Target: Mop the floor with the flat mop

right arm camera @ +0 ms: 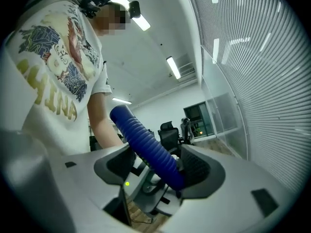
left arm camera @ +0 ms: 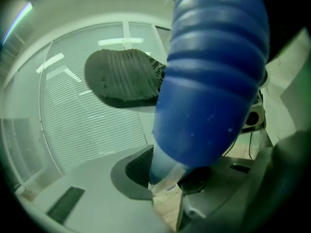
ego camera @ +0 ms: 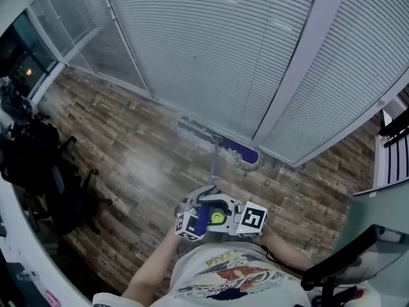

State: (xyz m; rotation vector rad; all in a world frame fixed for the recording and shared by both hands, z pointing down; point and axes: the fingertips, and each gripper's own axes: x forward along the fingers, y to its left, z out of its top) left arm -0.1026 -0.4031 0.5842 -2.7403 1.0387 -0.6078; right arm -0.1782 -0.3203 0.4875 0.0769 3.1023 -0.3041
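Note:
In the head view the flat mop head lies on the wood floor along the foot of the blinds-covered glass wall. Its pole runs back to both grippers in front of my chest. The left gripper is shut on the blue ribbed mop handle. The right gripper holds the same handle from the right. In the left gripper view the handle fills the upper right and passes between the jaws of the left gripper. In the right gripper view the handle slants between the jaws of the right gripper, against the right pad.
The glass wall with white blinds closes off the far side. Black office chairs and bags crowd the left. A white desk edge and a dark chair stand at the right. Wood-plank floor lies between.

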